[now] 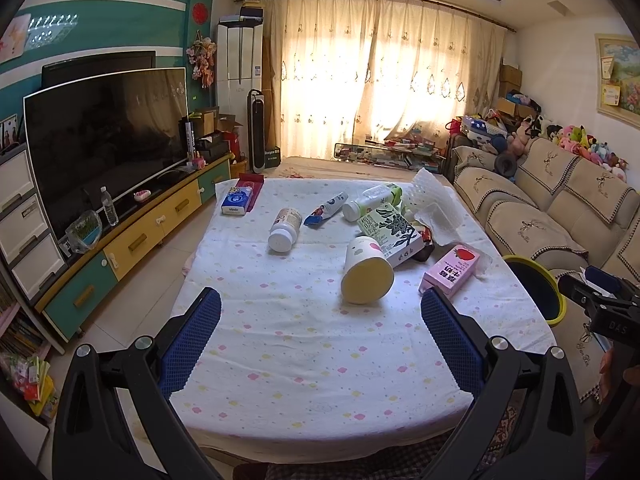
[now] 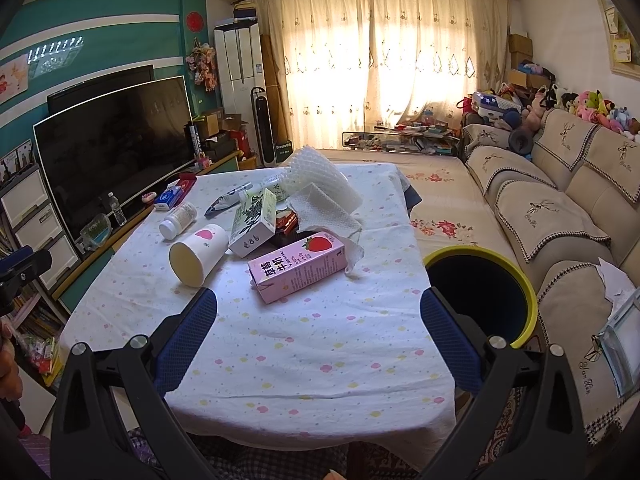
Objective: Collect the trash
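Trash lies on the table [image 1: 304,344] with the spotted white cloth: a tipped white paper cup [image 1: 366,270] [image 2: 198,252], a pink strawberry milk carton [image 1: 452,268] [image 2: 298,266], a green-and-white box [image 1: 390,232] [image 2: 254,222], a white pill bottle [image 1: 285,229] [image 2: 178,220], a green-label bottle [image 1: 372,200], a blue wrapper [image 1: 326,210], white foam netting [image 2: 320,184] and tissue [image 2: 324,216]. A yellow-rimmed bin [image 2: 484,292] [image 1: 536,292] stands right of the table. My left gripper [image 1: 320,340] is open and empty near the cup. My right gripper [image 2: 318,340] is open and empty near the carton.
A tissue pack [image 1: 237,201] lies at the table's far left corner. A TV [image 1: 104,140] on a low cabinet [image 1: 132,240] stands left. A beige sofa [image 2: 560,216] runs along the right, with a flowered mat [image 2: 436,200] beyond the table. The right gripper's body [image 1: 604,308] shows at right.
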{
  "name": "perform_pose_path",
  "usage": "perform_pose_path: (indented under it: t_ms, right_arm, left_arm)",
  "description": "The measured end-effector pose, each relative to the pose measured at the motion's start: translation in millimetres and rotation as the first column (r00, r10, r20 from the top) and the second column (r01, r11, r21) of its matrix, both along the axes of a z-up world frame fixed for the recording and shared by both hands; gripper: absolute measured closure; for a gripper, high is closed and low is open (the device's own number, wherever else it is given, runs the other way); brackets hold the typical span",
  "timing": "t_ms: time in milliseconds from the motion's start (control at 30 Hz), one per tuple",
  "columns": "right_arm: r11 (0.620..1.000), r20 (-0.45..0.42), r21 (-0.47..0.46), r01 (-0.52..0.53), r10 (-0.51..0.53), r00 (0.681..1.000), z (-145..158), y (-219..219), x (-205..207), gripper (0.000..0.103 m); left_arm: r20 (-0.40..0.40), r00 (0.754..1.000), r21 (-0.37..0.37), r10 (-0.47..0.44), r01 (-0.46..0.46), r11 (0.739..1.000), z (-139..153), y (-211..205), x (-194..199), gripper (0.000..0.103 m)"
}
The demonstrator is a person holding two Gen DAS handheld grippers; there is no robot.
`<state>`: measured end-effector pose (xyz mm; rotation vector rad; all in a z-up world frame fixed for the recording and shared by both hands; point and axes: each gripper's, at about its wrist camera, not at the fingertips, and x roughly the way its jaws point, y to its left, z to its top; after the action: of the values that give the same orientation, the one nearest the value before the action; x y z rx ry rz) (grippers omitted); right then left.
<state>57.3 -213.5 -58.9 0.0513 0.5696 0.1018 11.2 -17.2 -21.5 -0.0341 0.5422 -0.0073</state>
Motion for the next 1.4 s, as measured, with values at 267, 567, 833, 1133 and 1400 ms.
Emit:
perform_pose_path:
  t_ms: [267, 567, 833, 1133, 1400]
  right_arm:
    - [1.000, -0.011, -0.012, -0.008, 0.008, 1.000, -2, 2, 5, 0.006]
    - [0.998, -0.053, 0.021, -0.057, 0.058, 0.997, -2, -4, 59, 0.006]
    - [0.993, -0.148, -0.003, -0.117, 0.115, 0.982, -18, 0, 160, 0.031]
    - [0.987, -0.165, 0.048, -0.155, 0.160, 0.973, -17, -4, 277, 0.047]
    - [0.978, -0.217, -0.017, -0.208, 0.199, 0.956, -25, 12, 345, 0.027]
  left_arm:
    - [-0.022, 1.000, 0.001, -0.010, 0.010, 1.000, -2, 0, 11, 0.004]
    - [-0.016, 1.000, 0.004, -0.002, 0.002, 1.000, -1, 9, 64, 0.004]
    - [-0.033, 0.999, 0.005, -0.001, 0.001, 1.000, -8, 15, 153, 0.004]
    - [-0.056, 0.997, -0.027, -0.046, 0.045, 0.999, -25, 4, 245, 0.004]
    - [-0.062, 0.995, -0.036, -0.077, 0.075, 0.997, -50, -5, 286, 0.004]
